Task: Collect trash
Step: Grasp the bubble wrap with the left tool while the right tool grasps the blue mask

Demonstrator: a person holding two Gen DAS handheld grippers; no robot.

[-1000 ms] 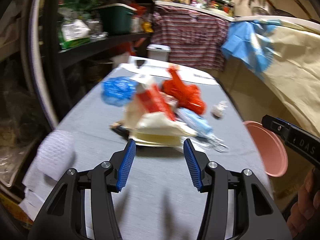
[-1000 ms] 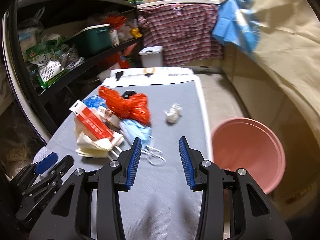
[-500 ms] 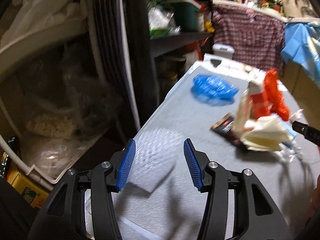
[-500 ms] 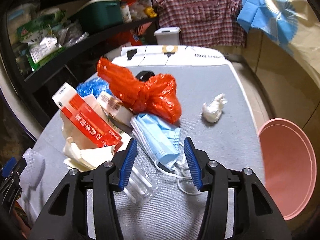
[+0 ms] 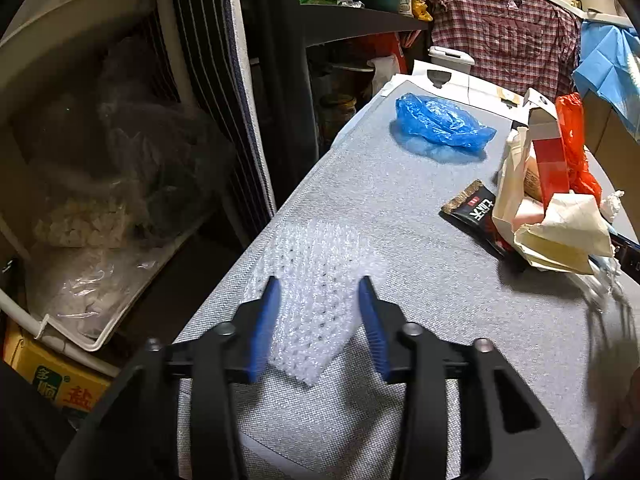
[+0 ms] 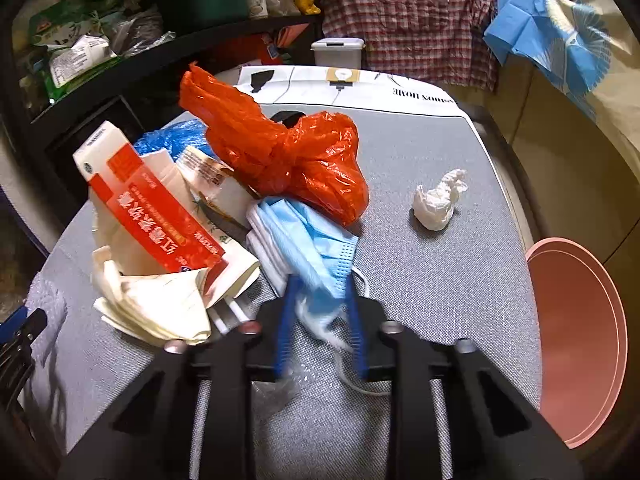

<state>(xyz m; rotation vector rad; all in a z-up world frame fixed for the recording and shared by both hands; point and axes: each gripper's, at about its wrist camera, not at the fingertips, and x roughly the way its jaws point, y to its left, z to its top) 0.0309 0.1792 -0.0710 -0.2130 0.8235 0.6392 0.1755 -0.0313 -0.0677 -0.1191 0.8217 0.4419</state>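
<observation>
Your left gripper [image 5: 318, 322] has just been closing its jaws around the white bubble-wrap sheet [image 5: 320, 296], which lies flat on the grey table [image 5: 460, 312] near its left edge. The blue pads stand at both sides of the sheet, but I cannot tell if they already press it.

Your right gripper [image 6: 320, 320] has also just been closing, and the lower end of the light blue face mask [image 6: 308, 248] is between its pads, which look blurred; they seem to pinch it. The mask's white ear loop [image 6: 352, 376] lies under the right pad.

To the left of this claw is the pile: a red and white carton [image 6: 152, 208] with Chinese print, over cream paper [image 6: 160, 304]. Ahead of it is the orange plastic bag [image 6: 288, 160], to the right ahead a crumpled white tissue [image 6: 438, 200], far right the pink basin [image 6: 576, 340].

Ahead of the left claw lies the blue plastic bag [image 5: 440, 124], and to the right a black snack wrapper [image 5: 476, 212] with white Chinese characters. On the white board [image 6: 400, 88] at the far table end you read "HOME".
</observation>
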